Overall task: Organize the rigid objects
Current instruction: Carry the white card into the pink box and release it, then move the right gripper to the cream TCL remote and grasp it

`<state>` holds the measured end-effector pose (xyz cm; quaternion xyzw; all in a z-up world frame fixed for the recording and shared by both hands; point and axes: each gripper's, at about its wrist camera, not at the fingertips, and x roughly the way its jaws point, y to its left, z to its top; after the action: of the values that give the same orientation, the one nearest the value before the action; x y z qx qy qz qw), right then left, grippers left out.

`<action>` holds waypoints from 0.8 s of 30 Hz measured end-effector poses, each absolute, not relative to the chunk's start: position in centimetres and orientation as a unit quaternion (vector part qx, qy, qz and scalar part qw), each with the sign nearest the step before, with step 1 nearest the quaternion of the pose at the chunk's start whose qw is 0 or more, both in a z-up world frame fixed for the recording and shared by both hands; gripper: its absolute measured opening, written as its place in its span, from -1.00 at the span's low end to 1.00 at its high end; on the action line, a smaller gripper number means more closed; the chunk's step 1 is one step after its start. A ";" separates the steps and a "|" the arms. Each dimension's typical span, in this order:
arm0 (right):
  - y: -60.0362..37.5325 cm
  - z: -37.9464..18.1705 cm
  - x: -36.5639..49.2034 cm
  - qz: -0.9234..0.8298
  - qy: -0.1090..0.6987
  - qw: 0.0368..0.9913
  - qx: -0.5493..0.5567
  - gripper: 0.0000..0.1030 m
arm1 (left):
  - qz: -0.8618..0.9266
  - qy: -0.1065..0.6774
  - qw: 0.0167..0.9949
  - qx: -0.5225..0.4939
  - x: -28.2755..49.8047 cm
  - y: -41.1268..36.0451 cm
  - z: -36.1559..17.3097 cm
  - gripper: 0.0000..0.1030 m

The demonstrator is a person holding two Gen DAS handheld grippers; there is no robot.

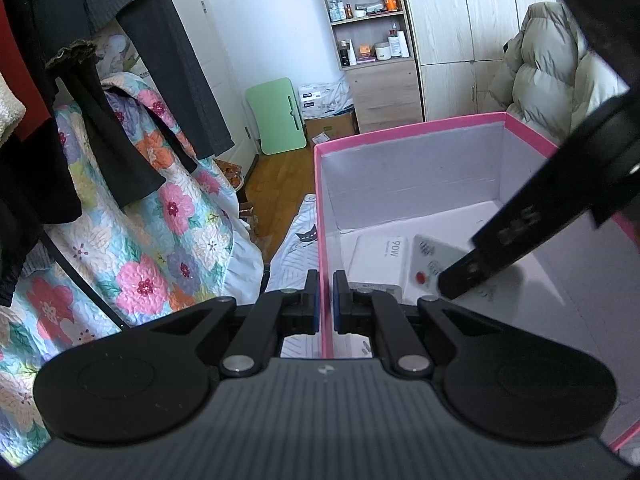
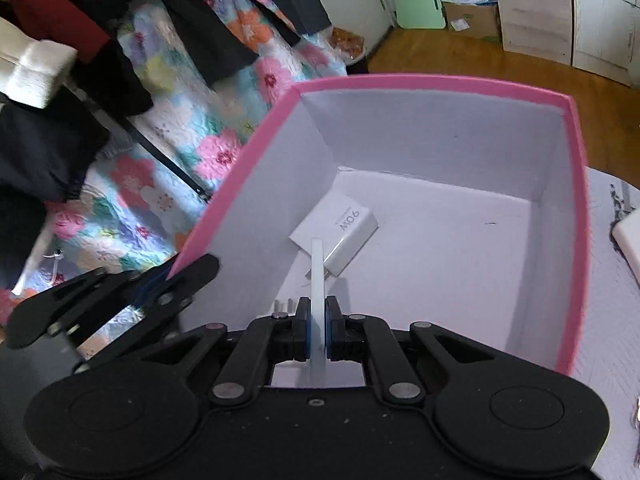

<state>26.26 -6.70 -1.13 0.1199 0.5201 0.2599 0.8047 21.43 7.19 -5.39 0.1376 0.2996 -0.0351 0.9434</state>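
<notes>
1. The right gripper [image 2: 318, 330] is clamped on a thin white remote control [image 2: 317, 280], held edge-on between its blue pads and poised over the open pink box [image 2: 432, 82].
2. In the left wrist view the same remote [image 1: 430, 258] shows its face, with a red button near the gripped end; it hangs inside the box, above the floor, though how far above is hard to judge through the fisheye lens.
3. A white charger marked "90W" [image 2: 340, 232] lies flat on the box floor near the left wall, just beyond the remote's tip.
4. The left gripper [image 1: 326, 300] has its jaws closed on the box's pink left wall, one pad either side of the rim.
5. Around the box: a floral quilt [image 1: 160, 220], dark clothes [image 1: 100, 80] hanging over it, a green folding board [image 1: 276, 116] against the far wall, wooden shelves [image 1: 368, 20] and a padded jacket [image 1: 548, 72].
6. The rest of the box floor is bare.
</notes>
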 end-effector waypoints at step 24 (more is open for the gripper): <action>-16.8 3.6 16.1 0.241 0.401 0.870 0.155 -0.29 | -0.036 0.308 0.942 0.130 21.8 7.6 -5.2 -0.90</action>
<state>16.06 -16.76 3.63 0.1547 0.4010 0.2410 0.8702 21.83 7.60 -5.21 0.1297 0.3081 -0.0356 0.9418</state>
